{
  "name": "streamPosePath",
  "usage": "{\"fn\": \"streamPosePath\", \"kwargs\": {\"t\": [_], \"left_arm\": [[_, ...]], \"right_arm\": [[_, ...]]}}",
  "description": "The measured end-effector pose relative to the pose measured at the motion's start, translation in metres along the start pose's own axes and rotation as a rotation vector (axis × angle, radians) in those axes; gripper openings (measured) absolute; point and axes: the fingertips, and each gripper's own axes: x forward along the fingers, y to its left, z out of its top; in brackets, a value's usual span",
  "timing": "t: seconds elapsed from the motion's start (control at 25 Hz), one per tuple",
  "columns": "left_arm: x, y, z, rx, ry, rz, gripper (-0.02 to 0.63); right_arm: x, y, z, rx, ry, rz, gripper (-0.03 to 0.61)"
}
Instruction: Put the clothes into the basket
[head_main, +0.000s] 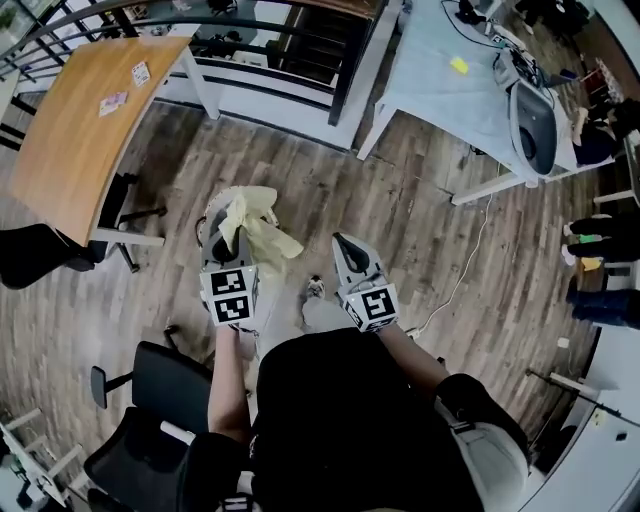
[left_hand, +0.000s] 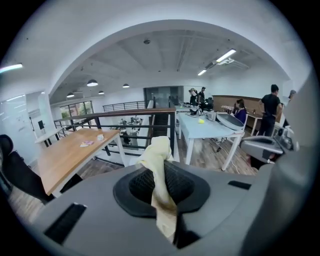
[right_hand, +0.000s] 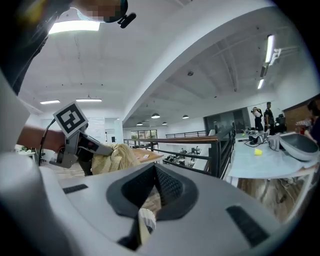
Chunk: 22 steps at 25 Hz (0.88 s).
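Garment: your pale yellow, crumpled fabric garment (head_main: 262, 222) looks light, limp and unbreakable. Expect it to sag and swing rather than slip.
Hold point: a bunched fold is the safest place to grip, judging by how it drapes. A single thin edge could pull free.
Left gripper: your left gripper (left_hand: 161, 167) has its jaws nearly together, pinching a twisted fold of the garment.
Garment position: it is carried in the air, bulging above and beyond the left gripper's tips.
Right gripper: your right gripper (right_hand: 152, 167) is just beside the left gripper, with its jaws together at the tips.
Basket: not in any view.
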Motion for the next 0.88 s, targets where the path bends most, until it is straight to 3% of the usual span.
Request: {"fn": "streamPosePath", "kwargs": {"t": [0.32,0.48,0.64,0.88], "left_arm": [[-0.034,0.073,0.084,0.035,-0.155,0.176,0.046],[-0.052,0.093,0.106,0.04,-0.211,0.192,0.046],[-0.046,0.092,0.093,0.034,-0.192,0.15,0.046],[-0.014,0.08,0.031,-0.005,-0.079,0.057,0.046]], "right_arm": [[0.052,0.017,0.029,-0.032,-0.046,0.12,0.009],[0.064,0.032,0.043,-0.047,-0.076,0.134,0.008],[0.07,0.043,0.044,-0.058,-0.072,0.123,0.008],[0.075,0.058,0.033,-0.054,-0.027,0.099,0.008]]}}
